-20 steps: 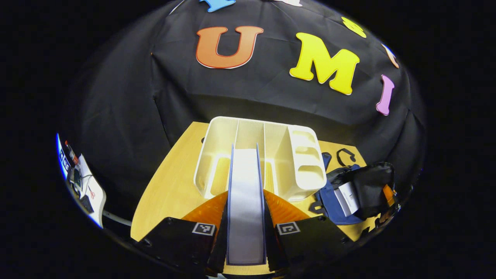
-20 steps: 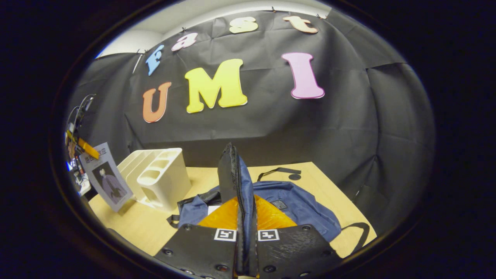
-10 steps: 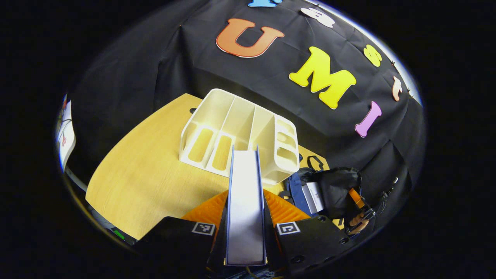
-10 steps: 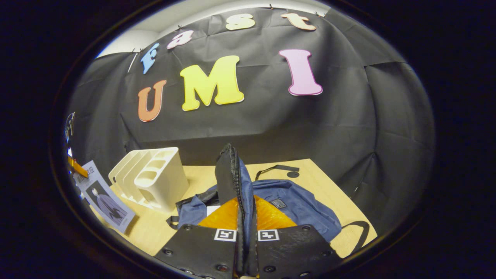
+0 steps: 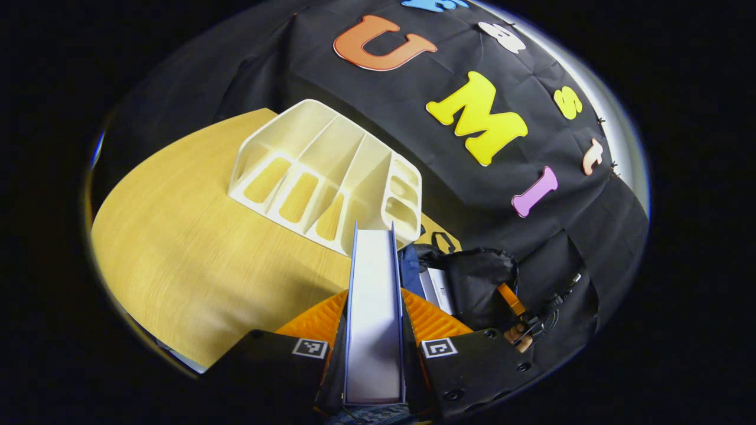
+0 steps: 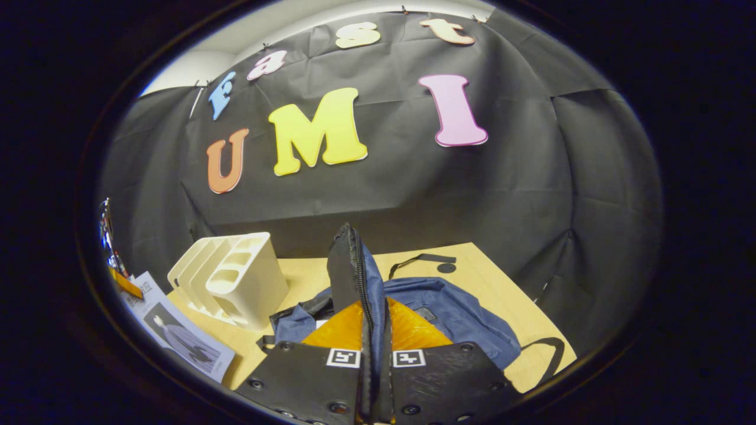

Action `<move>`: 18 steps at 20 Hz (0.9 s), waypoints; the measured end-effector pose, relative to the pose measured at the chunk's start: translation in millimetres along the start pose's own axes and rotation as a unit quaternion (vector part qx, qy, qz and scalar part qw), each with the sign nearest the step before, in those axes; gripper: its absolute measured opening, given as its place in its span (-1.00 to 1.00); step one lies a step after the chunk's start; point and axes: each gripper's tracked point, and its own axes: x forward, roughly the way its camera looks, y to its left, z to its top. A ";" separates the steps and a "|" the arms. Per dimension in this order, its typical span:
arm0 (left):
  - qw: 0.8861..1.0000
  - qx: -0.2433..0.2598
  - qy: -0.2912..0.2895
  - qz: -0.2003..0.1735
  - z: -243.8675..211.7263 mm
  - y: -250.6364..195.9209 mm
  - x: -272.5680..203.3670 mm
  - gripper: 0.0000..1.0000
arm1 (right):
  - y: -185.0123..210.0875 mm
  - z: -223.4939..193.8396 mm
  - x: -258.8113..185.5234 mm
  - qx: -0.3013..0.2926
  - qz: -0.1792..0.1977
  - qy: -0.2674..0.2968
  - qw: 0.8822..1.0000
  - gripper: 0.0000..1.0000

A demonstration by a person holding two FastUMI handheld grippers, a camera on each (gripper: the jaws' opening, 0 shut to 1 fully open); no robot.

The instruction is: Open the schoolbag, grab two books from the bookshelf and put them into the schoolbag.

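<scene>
My left gripper [image 5: 373,293] is shut on a book [image 5: 373,330] with a blue cover and white page edges, held edge-on above the wooden table [image 5: 195,254]. Behind it stands the cream bookshelf [image 5: 319,171], its slots bare. To its right lies the open schoolbag [image 5: 478,283] with a white book [image 5: 438,289] inside. My right gripper [image 6: 373,304] is shut on the zippered edge of the bag's flap [image 6: 348,265] and holds it up. The blue schoolbag [image 6: 455,313] spreads on the table below. The held book [image 6: 186,342] shows at the lower left, its cover tilted.
The bookshelf [image 6: 236,277] stands left of the bag. Loose black straps [image 6: 422,260] trail behind the bag and at its right [image 6: 552,354]. Black cloth walls close the back and right. The table's front edge runs near the bottom of both views.
My left gripper has swung right and tilted with the book, nearer the bag; the book now lies lower and flatter in the right gripper view. The right gripper has kept the flap raised.
</scene>
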 end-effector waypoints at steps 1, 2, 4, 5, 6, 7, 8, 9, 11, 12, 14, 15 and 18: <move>1.000 -0.003 0.002 -0.020 -1.9 -12.2 5.9 -0.13 | -0.8 3.0 -1.0 -0.001 -0.003 -0.002 1.000 -0.90; 0.999 -0.006 0.006 -0.038 -3.7 -24.5 12.3 -0.13 | -0.6 6.6 -3.5 -0.005 -0.004 -0.007 1.000 -0.89; 0.998 -0.008 0.015 -0.065 -8.5 -46.0 24.0 -0.13 | 1.0 13.2 -7.8 -0.011 -0.005 -0.016 1.000 -0.89; 0.997 -0.006 0.015 -0.077 -8.7 -57.1 30.3 -0.14 | 2.8 16.8 -9.9 -0.011 -0.003 -0.020 1.000 -0.89; 0.996 -0.009 0.014 -0.089 -8.3 -68.4 36.0 -0.14 | 3.8 18.4 -11.5 -0.011 -0.002 -0.022 1.000 -0.89; 0.995 -0.013 0.016 -0.101 -9.4 -79.2 42.8 -0.13 | 3.9 20.3 -11.6 -0.011 -0.001 -0.023 1.000 -0.90; 0.994 -0.016 0.019 -0.111 -9.6 -90.3 49.9 -0.13 | 3.6 20.5 -12.1 -0.012 -0.002 -0.022 1.000 -0.89; 0.993 -0.020 0.021 -0.117 -9.3 -99.8 59.1 -0.14 | 3.3 21.8 -12.4 -0.011 -0.002 -0.022 1.000 -0.89; 0.992 -0.025 0.023 -0.125 -8.5 -116.5 79.0 -0.14 | 5.1 24.2 -13.6 -0.016 -0.003 -0.025 1.000 -0.89; 0.991 -0.028 0.023 -0.128 -8.1 -122.7 89.8 -0.14 | 5.6 23.9 -14.0 -0.019 -0.002 -0.026 0.999 -0.89; 0.992 -0.032 0.022 -0.123 -5.3 -130.4 110.6 -0.14 | 6.3 24.6 -14.7 -0.022 -0.001 -0.026 0.999 -0.89; 0.993 -0.037 0.015 -0.114 -2.0 -130.2 122.0 -0.14 | 5.7 24.8 -15.1 -0.025 -0.003 -0.026 0.999 -0.89; 0.996 -0.053 -0.006 -0.070 0.9 -124.9 157.4 -0.14 | 12.7 28.8 -20.2 -0.030 -0.002 -0.030 0.999 -0.90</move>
